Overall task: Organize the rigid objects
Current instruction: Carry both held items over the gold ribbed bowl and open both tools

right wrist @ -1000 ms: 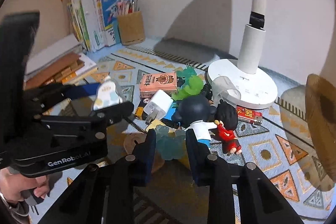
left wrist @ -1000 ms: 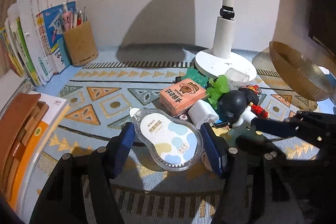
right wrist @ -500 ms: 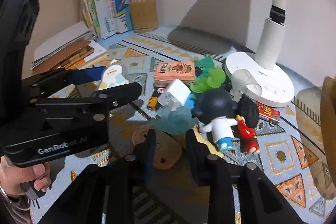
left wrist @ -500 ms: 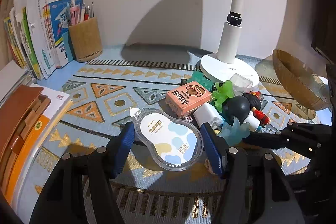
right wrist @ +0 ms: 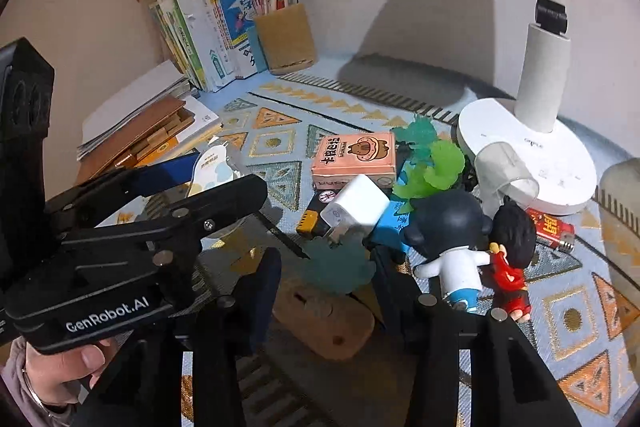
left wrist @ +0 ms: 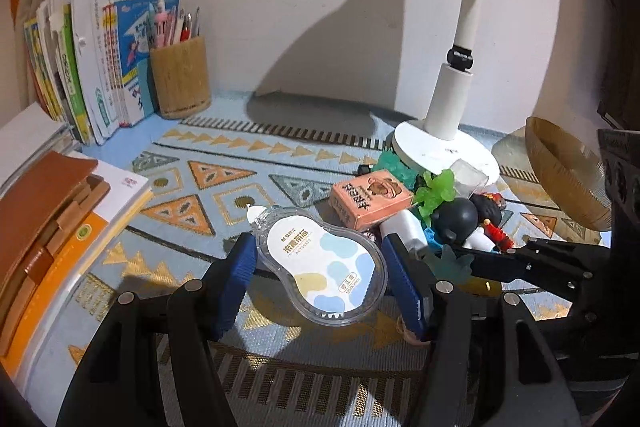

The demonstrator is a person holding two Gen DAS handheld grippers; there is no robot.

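Note:
My left gripper [left wrist: 320, 261] is shut on a clear correction tape dispenser [left wrist: 320, 267] with a white and blue label, held above the patterned mat. In the right wrist view it [right wrist: 224, 177] comes in from the left with the dispenser [right wrist: 212, 167] in it. My right gripper [right wrist: 326, 271] is opening its jaws. A translucent teal toy [right wrist: 336, 267] lies between them over a brown wooden piece [right wrist: 328, 319], and the pads stand off it. From the left wrist view the right gripper [left wrist: 480, 263] and the teal toy [left wrist: 448, 263] are at the right.
A pile lies ahead: pink box [right wrist: 354, 157], white charger [right wrist: 356, 207], black-headed figure [right wrist: 452, 239], red-dressed figure [right wrist: 508, 259], green toy [right wrist: 436, 171], red lighter [right wrist: 552, 231]. A white lamp base [right wrist: 528, 155] stands behind. Bowl [left wrist: 568, 175] at right; pen holder [left wrist: 180, 79], books [left wrist: 80, 67] at left.
The right gripper's jaws have spread and let go of the teal toy, which now rests between them. The left gripper still holds the dispenser; both views have tilted up slightly.

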